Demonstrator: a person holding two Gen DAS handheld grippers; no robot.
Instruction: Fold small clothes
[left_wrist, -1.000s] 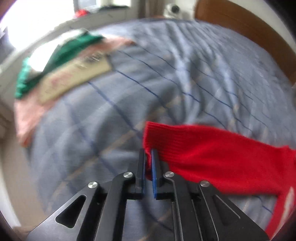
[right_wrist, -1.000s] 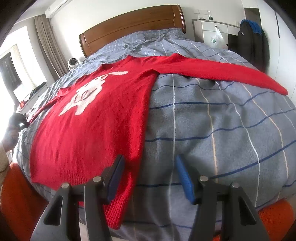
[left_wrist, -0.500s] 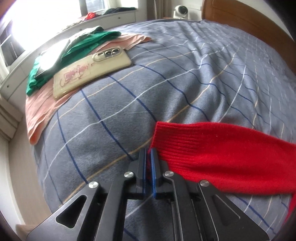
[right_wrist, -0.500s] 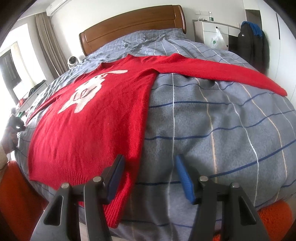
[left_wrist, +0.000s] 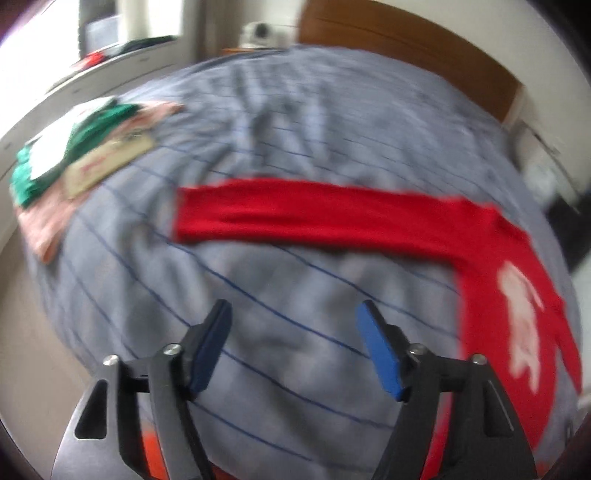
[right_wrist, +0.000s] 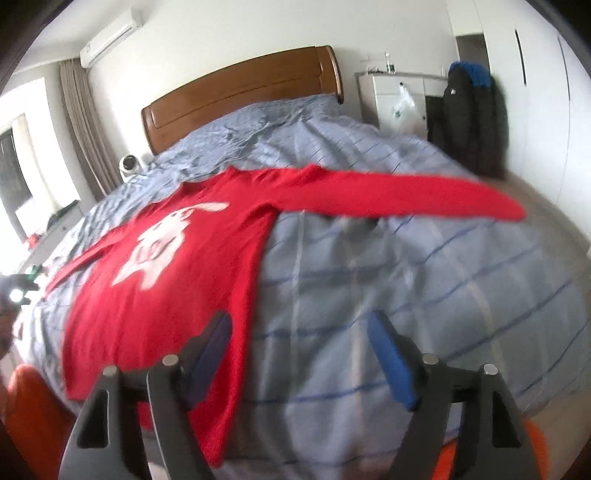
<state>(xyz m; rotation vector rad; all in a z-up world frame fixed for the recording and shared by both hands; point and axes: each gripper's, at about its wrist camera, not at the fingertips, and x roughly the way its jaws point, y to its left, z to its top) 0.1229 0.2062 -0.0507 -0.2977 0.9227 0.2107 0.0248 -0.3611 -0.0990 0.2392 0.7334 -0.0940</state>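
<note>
Before you: the bed, in a blue-grey checked cover, bears the spread red sweater; a pink cloth with green clothes lies near its edge.

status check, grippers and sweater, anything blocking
Left gripper just opened, empty. Right gripper opening wider, empty. Red sweater flat, sleeves out. Nothing on it.

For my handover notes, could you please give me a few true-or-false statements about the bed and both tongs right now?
1. The red sweater lies spread flat on the bed. True.
2. The left tongs grip the sleeve cuff. False: they stand open, clear of it.
3. The right tongs are open. True.
4. The sweater is already folded in half. False: both sleeves lie stretched out.
</note>
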